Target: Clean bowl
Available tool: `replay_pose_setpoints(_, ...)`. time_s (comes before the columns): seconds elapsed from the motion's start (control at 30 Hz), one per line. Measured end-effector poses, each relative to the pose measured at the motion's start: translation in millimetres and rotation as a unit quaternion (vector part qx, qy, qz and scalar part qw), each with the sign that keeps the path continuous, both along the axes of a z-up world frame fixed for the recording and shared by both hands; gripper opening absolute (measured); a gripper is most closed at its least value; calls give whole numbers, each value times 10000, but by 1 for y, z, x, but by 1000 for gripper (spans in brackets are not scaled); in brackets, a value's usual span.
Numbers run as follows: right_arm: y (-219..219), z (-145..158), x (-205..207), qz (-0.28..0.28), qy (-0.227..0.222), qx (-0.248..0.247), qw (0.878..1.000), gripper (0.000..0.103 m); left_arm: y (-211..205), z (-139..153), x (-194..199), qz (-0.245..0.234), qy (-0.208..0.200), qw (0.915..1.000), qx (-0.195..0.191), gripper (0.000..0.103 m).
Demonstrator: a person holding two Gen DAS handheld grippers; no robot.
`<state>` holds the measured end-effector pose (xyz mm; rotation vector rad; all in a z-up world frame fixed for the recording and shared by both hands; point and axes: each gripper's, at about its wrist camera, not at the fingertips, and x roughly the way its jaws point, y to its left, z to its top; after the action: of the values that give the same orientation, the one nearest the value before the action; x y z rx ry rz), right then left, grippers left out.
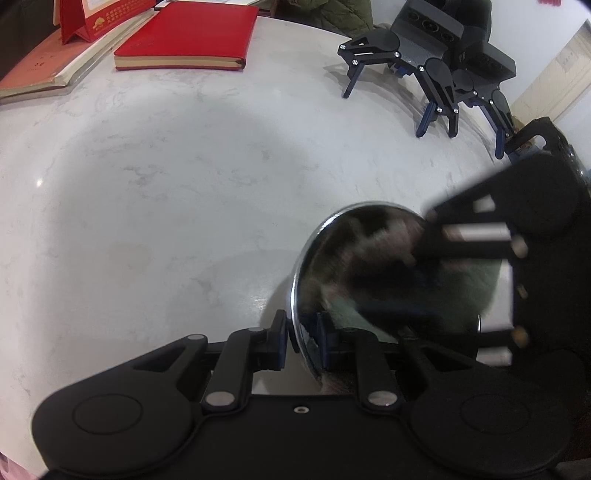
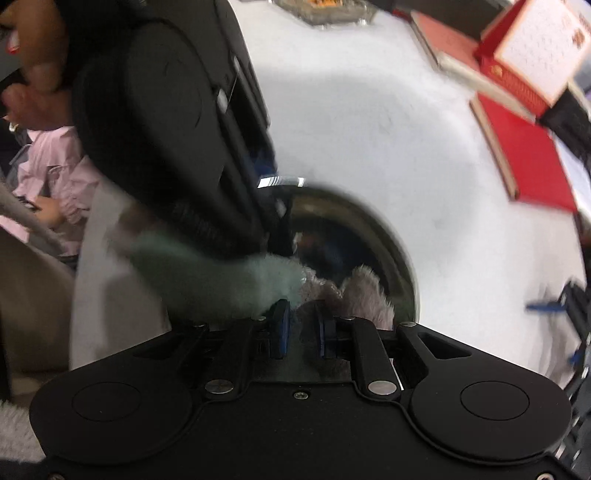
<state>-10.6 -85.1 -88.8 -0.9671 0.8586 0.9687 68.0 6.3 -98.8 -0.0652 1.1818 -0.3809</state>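
A: Where is the bowl (image 1: 369, 258)?

B: It stands on the white worktop (image 1: 166, 184), lower right of the left wrist frame. The left claw (image 1: 303, 339) is nearly closed, and it pinches the shiny rim at the bottom.

A: And the right claw (image 2: 301, 328)?

B: Also nearly closed. It grips a fluffy cloth (image 2: 258, 280), pale green and pinkish, which lies inside the bowl.

A: Other things?

B: A red book (image 1: 188, 35) at upper left, and spare claws (image 1: 436, 74) at upper right.

An office or lab: red notebooks (image 1: 184, 35), desk calendar (image 1: 90, 18), spare grippers (image 1: 436, 70) on white table (image 1: 147, 184).
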Motion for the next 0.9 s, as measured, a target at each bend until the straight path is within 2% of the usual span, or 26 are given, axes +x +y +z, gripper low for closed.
replay_pose_setpoints(0.1, 1, 5, 17, -221, -166, 162, 9995, 14, 1, 0, 1, 22, -8, 10000, 5, 17)
replay_pose_setpoints(0.17, -4, 4, 20, -286, -196, -6, 9994, 14, 1, 0, 2, 38, -15, 10000, -19, 17)
replay_pose_setpoints(0.27, -14, -2, 7, -248, 13, -232, 9994, 14, 2, -1, 2, 42, -15, 10000, -83, 16)
replay_pose_setpoints(0.4, -11, -2, 5, -170, 227, -148, 9995, 14, -1, 0, 1, 8, -36, 10000, -39, 16)
replay_pose_setpoints(0.5, -8, -1, -2, -132, -16, 39, 9999, 14, 0, 0, 1, 8, -17, 10000, -8, 16)
replay_pose_setpoints(0.6, -7, 3, 14, -378, -198, 141, 9990, 13, 0, 0, 2, 43, -23, 10000, -20, 17)
replay_pose_setpoints(0.7, -17, 0, 17, -535, -64, -69, 9985, 14, 0, 0, 2, 67, -42, 10000, -30, 16)
replay_pose_setpoints(0.8, -21, -3, 13, -462, 123, -172, 9987, 15, -1, 1, 1, 55, -58, 10000, -20, 16)
replay_pose_setpoints(0.87, -13, -4, 15, -358, 286, -75, 9989, 15, -1, 2, 0, 50, -62, 10000, 7, 16)
replay_pose_setpoints(0.9, -5, -5, 18, -297, 212, -18, 9993, 15, -1, 2, 0, 53, -55, 10000, 13, 16)
